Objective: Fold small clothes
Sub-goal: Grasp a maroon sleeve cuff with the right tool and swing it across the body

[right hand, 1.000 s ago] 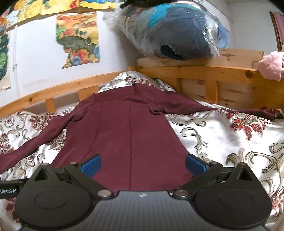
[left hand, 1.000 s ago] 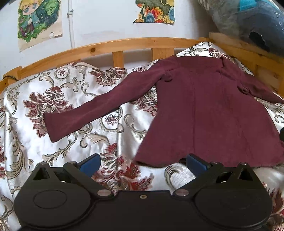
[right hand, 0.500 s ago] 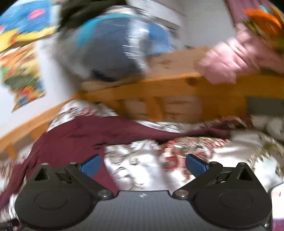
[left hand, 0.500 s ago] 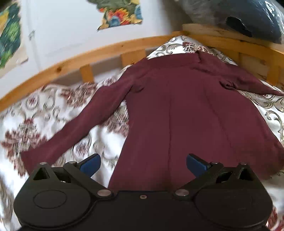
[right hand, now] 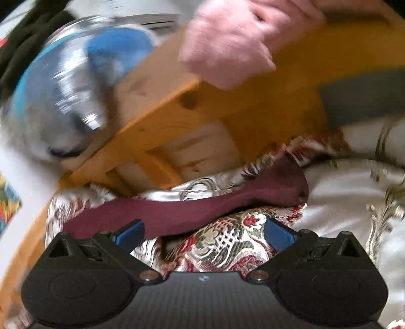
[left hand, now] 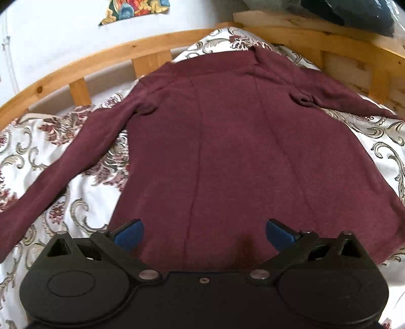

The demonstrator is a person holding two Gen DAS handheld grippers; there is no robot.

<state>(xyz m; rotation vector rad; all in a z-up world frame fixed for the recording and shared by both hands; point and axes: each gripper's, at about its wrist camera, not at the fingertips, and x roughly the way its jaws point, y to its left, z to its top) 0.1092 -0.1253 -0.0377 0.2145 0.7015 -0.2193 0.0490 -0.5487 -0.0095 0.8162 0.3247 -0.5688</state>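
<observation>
**Both grippers released over the maroon top**

Left wrist view: maroon top [left hand: 227, 141] lies flat on the patterned bedspread [left hand: 38, 141], filling the centre of the frame, collar toward the wooden bed rail [left hand: 106, 54] at the top. One sleeve [left hand: 65, 172] runs out to the lower left edge; the other runs off to the right edge. Left gripper [left hand: 203, 231] sits at bottom centre over the hem, blue fingers [left hand: 129, 231] spread wide, nothing between them. Cannot tell if they touch the fabric. Poster [left hand: 134, 10] on the wall, upper centre.

Right wrist view: heavy motion blur, frame tilted. Right gripper [right hand: 203, 232] at bottom centre, blue fingers [right hand: 130, 234] also spread apart, holding nothing. A maroon sleeve [right hand: 192, 210] crosses mid-frame just beyond the fingertips, cuff at centre right, lying on the bedspread [right hand: 341, 192]. Wooden bed frame [right hand: 202, 114] behind it. Pink cloth [right hand: 235, 38] at top, blurred; a blue and grey bundle [right hand: 63, 83] at upper left, too blurred to identify.
</observation>
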